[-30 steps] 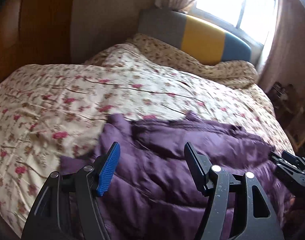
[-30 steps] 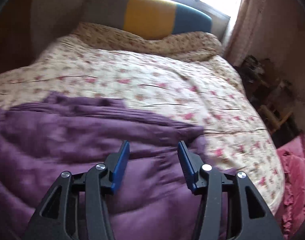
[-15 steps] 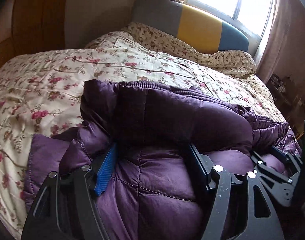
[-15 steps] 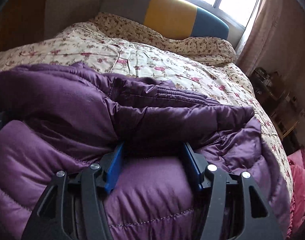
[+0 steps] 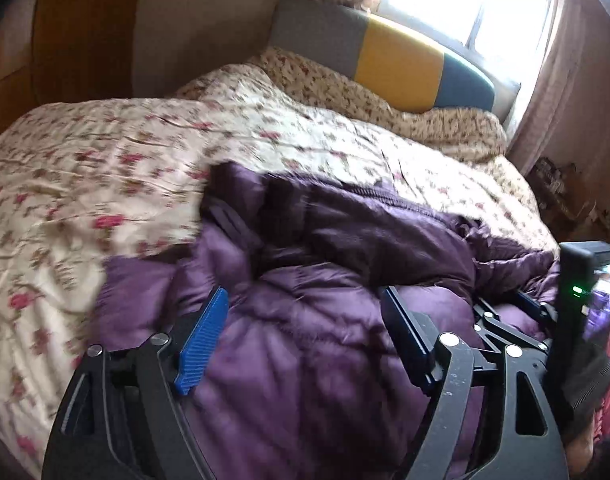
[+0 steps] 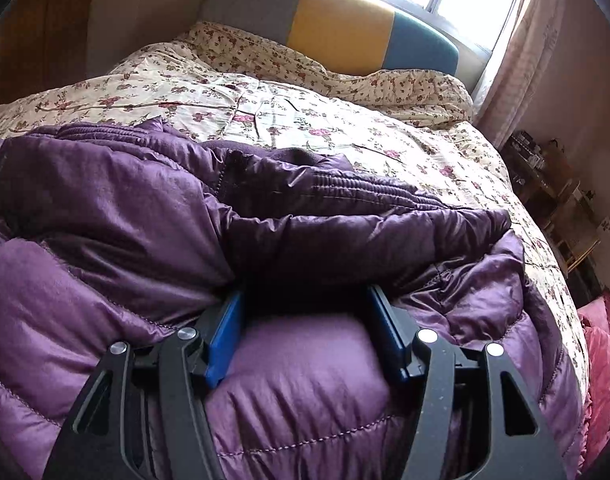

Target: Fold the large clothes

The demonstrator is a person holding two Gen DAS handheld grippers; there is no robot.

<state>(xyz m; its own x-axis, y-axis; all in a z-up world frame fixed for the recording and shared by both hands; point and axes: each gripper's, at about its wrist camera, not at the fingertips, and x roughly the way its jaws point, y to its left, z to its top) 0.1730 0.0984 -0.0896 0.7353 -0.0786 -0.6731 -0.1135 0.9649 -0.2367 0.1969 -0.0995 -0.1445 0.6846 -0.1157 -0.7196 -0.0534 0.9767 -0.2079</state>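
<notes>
A purple quilted puffer jacket (image 5: 345, 248) lies bunched on a floral bed, its far part lapped over in a thick fold (image 6: 145, 208). My left gripper (image 5: 303, 300) hovers over the jacket's near left part. Its jaws are opening, with puffy fabric below and between them but no pad pressing on it. My right gripper (image 6: 305, 294) is pushed into the jacket, fingertips in the shadow under the fold. Its jaws are opening too, with a padded bulge between the blue pads (image 6: 225, 336). The right gripper (image 5: 509, 312) also shows at the right edge of the left wrist view.
A floral duvet (image 5: 105, 168) covers the bed, which has a grey, yellow and blue headboard (image 5: 397, 68) under a bright window. There is pink bedding (image 6: 601, 360) and a cluttered shelf (image 6: 553, 184) to the right. A wooden wardrobe (image 5: 77, 28) stands at the left.
Both grippers sank from above the flat jacket down into it, and a thick fold now rises in front of the fingers. Both pairs of jaws stand wider. The left view has since drawn back a little.
</notes>
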